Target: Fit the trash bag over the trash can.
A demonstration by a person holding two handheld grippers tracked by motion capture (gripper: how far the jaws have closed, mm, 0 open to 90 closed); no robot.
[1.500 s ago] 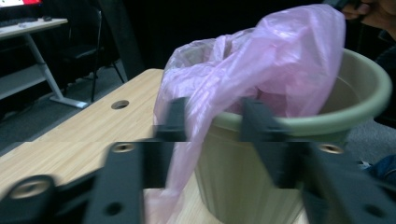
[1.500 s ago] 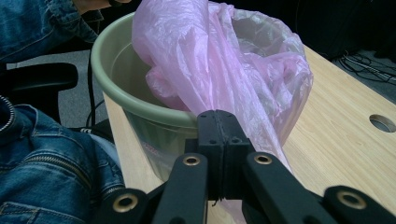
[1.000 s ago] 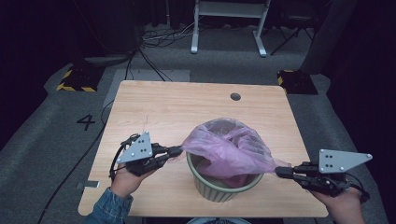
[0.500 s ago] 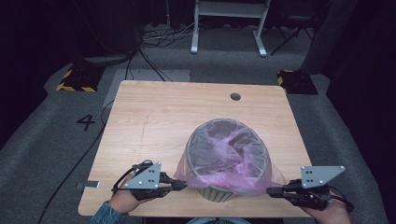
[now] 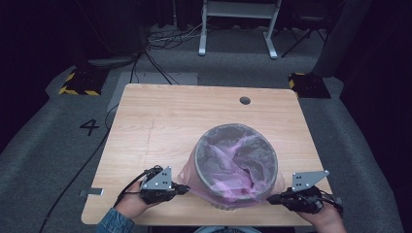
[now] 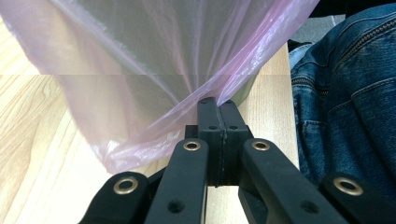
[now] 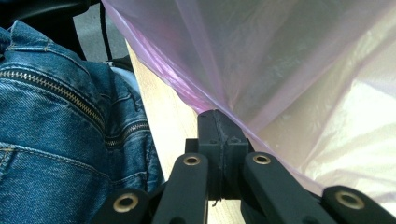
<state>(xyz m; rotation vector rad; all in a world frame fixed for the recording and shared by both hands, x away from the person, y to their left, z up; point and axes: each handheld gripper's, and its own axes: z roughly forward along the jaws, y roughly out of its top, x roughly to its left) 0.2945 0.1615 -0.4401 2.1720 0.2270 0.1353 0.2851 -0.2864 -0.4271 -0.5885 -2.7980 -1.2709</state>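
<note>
A round pale bin [image 5: 236, 131] stands near the front of the wooden table [image 5: 160, 121], lined with a thin pink plastic bag [image 5: 228, 162] whose mouth is stretched over the rim and down the outside. My left gripper [image 5: 184, 189] is low at the bin's left side, shut on the bag's edge [image 6: 187, 100]. My right gripper [image 5: 270, 199] is low at the bin's right side, also shut on the bag's hem [image 7: 224, 105]. Both pull the film taut down the bin wall. Loose bag folds sag inside the bin.
The table's front edge [image 5: 194, 224] runs just below both hands. A blue denim jacket [image 6: 345, 88] fills the side of each gripper view, close to the jaws. A small round hole [image 5: 245, 100] sits at the table's far right. Bare wood lies behind the bin.
Both grippers moved down and toward the table's front edge, drawing the bag's mouth from a bunched heap above the bin over its rim and down the outside.
</note>
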